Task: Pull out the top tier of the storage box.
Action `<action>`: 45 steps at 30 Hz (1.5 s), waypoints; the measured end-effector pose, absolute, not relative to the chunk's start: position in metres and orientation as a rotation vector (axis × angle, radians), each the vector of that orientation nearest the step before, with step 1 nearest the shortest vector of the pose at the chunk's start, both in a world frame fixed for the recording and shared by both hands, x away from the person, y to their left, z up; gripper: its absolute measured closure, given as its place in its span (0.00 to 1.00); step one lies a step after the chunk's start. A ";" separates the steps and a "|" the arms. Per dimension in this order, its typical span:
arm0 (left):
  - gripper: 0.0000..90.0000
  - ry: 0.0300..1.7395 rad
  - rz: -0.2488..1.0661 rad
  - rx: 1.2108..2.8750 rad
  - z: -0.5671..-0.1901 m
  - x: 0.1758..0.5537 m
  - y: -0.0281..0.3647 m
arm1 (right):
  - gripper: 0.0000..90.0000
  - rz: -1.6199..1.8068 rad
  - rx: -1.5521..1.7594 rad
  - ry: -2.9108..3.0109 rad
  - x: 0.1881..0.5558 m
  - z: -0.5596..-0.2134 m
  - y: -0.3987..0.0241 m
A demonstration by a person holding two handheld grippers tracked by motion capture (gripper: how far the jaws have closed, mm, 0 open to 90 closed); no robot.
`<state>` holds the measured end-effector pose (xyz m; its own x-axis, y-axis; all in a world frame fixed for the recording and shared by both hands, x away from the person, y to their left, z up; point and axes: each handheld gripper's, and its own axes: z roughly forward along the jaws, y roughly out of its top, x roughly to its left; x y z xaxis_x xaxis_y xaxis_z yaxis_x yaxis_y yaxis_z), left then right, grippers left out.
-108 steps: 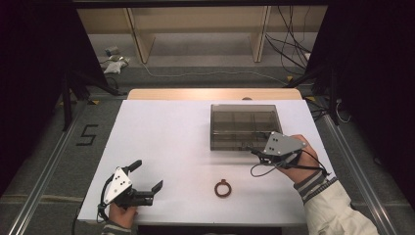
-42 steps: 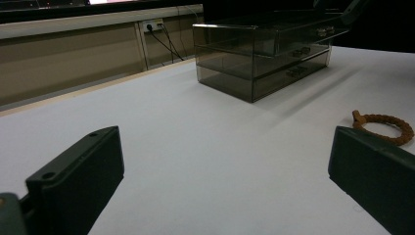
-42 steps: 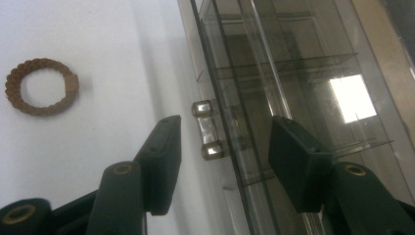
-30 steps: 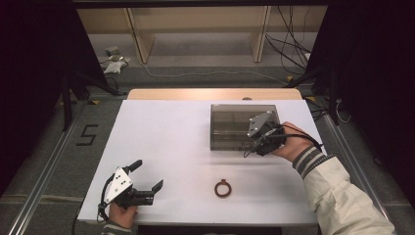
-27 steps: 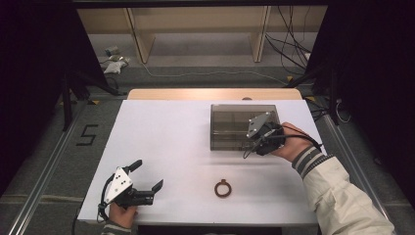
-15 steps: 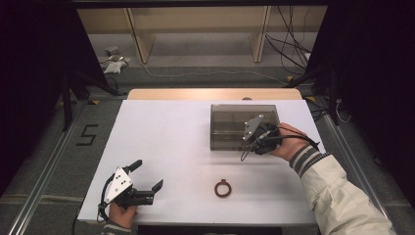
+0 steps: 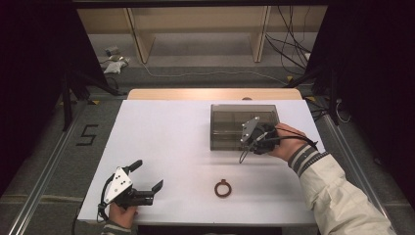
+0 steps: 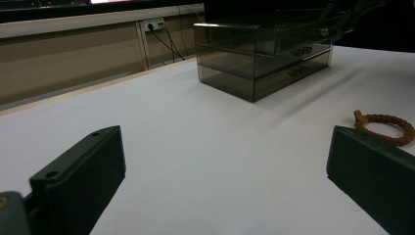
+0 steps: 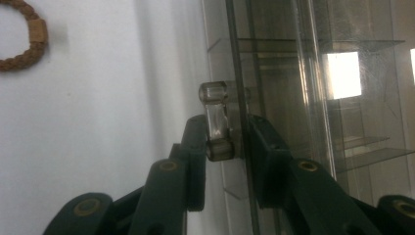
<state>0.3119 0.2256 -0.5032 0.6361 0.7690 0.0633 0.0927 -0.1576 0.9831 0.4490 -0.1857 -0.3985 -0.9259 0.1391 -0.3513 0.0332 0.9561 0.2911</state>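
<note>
A smoky clear drawer box (image 7: 230, 125) stands on the right half of the white table (image 7: 171, 142). My right gripper (image 7: 247, 140) is at the box's near face. In the right gripper view its jaws (image 9: 226, 132) have just been closing and now clamp a small clear drawer handle (image 9: 215, 117) between them. A brown beaded bracelet (image 7: 222, 188) lies flat on the table nearer the person, apart from both grippers. My left gripper (image 7: 149, 175) rests at the near left edge, its jaws wide apart (image 8: 225, 161) with nothing between them.
The drawer box (image 8: 254, 54) has stacked drawers with small handles on its front. The bracelet (image 8: 384, 126) lies just beyond my left gripper's right jaw. A wooden strip edges the table's far side, and cables run over the floor behind it.
The right gripper came up from the table beside the box to the box's front face and edged slightly left. Its jaws closed around the drawer handle. The left gripper stayed still.
</note>
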 end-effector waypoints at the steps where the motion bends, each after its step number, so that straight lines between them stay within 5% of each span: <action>1: 0.01 0.721 0.694 1.644 -0.503 0.312 0.226 | 0.80 0.392 0.125 2.740 0.446 -0.397 -0.185; 45: 0.01 0.719 0.697 1.647 -0.503 0.312 0.226 | 0.78 0.397 0.056 2.814 0.409 -0.396 -0.189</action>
